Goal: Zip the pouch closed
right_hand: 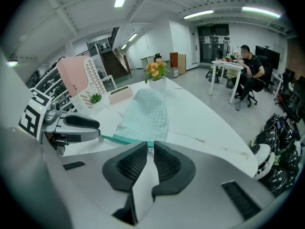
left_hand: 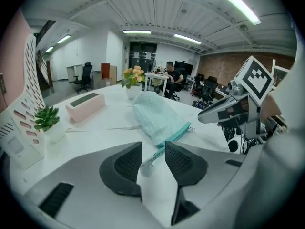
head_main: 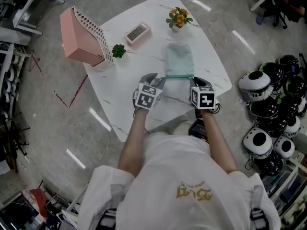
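A pale mint pouch (head_main: 179, 59) lies flat on the white table (head_main: 120, 104), its teal zip edge (head_main: 179, 75) turned towards me. My left gripper (head_main: 156, 79) hovers at the zip's left end. In the left gripper view my left gripper (left_hand: 153, 156) stands open, and the zip's end (left_hand: 157, 154) shows in the gap, touched by neither pad. My right gripper (head_main: 194, 82) is at the zip's right end. In its own view my right gripper (right_hand: 150, 151) is open by a narrow gap just short of the pouch (right_hand: 143, 116), with nothing pressed between the pads.
A pink perforated box (head_main: 81, 35) stands at the table's far left beside a small green plant (head_main: 118, 50). A pink flat case (head_main: 138, 32) and a flower pot (head_main: 178, 18) sit behind the pouch. Several black-and-white helmets (head_main: 268, 109) lie on the floor at right.
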Demonstrator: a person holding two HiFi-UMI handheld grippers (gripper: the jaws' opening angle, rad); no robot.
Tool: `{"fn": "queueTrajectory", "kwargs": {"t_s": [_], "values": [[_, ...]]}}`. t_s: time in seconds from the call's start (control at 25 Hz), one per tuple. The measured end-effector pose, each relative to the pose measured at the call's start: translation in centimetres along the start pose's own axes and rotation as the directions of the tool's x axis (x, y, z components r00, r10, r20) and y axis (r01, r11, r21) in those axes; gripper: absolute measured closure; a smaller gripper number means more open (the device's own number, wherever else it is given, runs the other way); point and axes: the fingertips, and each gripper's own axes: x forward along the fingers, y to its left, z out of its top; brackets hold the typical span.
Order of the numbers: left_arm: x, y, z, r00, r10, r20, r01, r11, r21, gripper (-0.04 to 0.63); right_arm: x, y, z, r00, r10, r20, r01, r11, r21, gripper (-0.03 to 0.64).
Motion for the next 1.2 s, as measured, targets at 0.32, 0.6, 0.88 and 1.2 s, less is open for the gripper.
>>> {"fn": "queueTrajectory", "kwargs": {"t_s": [0.32,0.6,0.88,1.2], "values": [[-4.2,-0.7,3.0,0.985,0.009,0.172,0.011,0.993,-0.113,0.477,-4.7,3.3,4.9,0.967,0.151,0.207,-0.157,0.988,0.012,0.604],[-8.3,-2.5,6.2,0.944,0.015,0.331,0.059,0.975,-0.214,0.536,-10.0,4.8,6.4,0.902,0.238,0.359,-0.279,0.958,0.065,0.604],[-11.5,-4.5,8.5,0.908,0.009,0.418,0.096,0.969,-0.229,0.578,-12.9,4.3,6.6,0.889,0.171,0.424,-0.198,0.980,0.020,0.604],[-12.6,-5.4,8.2,0.907,0.021,0.420,0.062,0.981,-0.183,0.578,-13.8,4.5,6.2,0.895,0.131,0.427,-0.147,0.989,0.005,0.604]]}}
